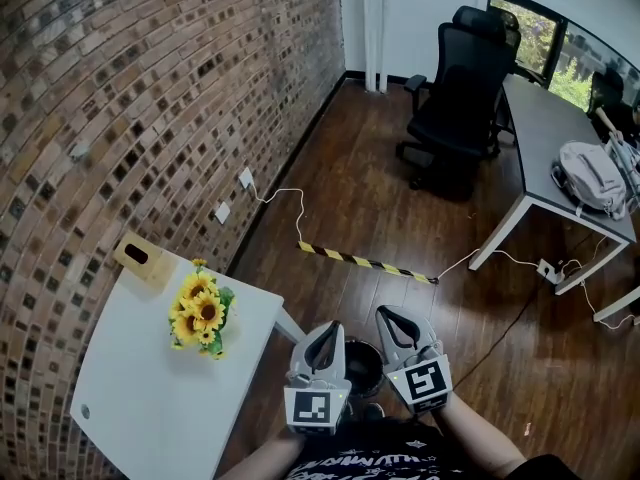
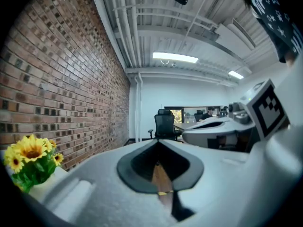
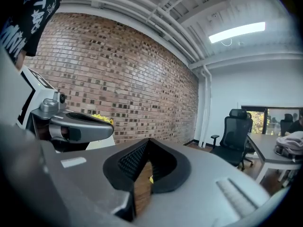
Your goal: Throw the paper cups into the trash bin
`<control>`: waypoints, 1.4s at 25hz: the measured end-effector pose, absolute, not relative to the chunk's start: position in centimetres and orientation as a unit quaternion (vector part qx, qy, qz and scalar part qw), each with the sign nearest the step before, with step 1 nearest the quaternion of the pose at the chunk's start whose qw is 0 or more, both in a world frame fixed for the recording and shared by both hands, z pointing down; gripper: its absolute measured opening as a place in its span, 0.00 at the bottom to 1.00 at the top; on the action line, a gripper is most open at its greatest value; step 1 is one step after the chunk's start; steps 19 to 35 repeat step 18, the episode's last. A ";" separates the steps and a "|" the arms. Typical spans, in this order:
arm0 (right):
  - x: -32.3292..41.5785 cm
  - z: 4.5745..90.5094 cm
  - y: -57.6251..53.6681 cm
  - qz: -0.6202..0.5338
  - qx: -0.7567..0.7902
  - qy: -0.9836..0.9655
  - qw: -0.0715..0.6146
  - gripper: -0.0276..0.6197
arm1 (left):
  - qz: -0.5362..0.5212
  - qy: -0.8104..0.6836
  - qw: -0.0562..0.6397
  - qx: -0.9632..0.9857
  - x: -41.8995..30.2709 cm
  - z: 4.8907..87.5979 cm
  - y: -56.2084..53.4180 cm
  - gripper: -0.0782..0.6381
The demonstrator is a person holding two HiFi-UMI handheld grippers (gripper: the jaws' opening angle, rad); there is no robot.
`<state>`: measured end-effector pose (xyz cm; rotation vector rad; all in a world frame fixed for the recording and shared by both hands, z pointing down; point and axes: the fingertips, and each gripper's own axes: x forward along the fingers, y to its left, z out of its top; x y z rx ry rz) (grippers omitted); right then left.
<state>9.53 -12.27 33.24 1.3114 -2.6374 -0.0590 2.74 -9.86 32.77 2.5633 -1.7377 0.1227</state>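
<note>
Left claw [image 1: 325,330], right claw [image 1: 393,318] closed; perhaps one bin [image 1: 362,366].

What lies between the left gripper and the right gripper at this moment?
In the head view, the dark trash bin shows in the gap between the left gripper and the right gripper, below them. Nothing else shows there.

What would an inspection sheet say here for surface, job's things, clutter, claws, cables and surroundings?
Surface: white table, no cups on it.
Job's things: dark trash bin on the floor between the claws; paper cups: nothing seen.
Clutter: sunflowers and wooden box on the table.
Claws: left claw and right claw shut, empty.
Cables: white cable from the wall to a striped floor cover.
Surroundings: brick wall, office chair, grey desk with backpack.
</note>
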 end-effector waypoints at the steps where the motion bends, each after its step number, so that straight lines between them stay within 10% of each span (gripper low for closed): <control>1: 9.6 33.4 -12.3 -0.020 0.444 -0.891 0.098 0.05 | 0.040 -0.563 0.023 0.825 2.7 32.8 -9.9 0.12; 35: 9.7 33.1 -11.0 -0.023 0.441 -0.892 0.102 0.05 | 0.056 -0.566 0.011 0.823 2.9 33.4 -9.4 0.12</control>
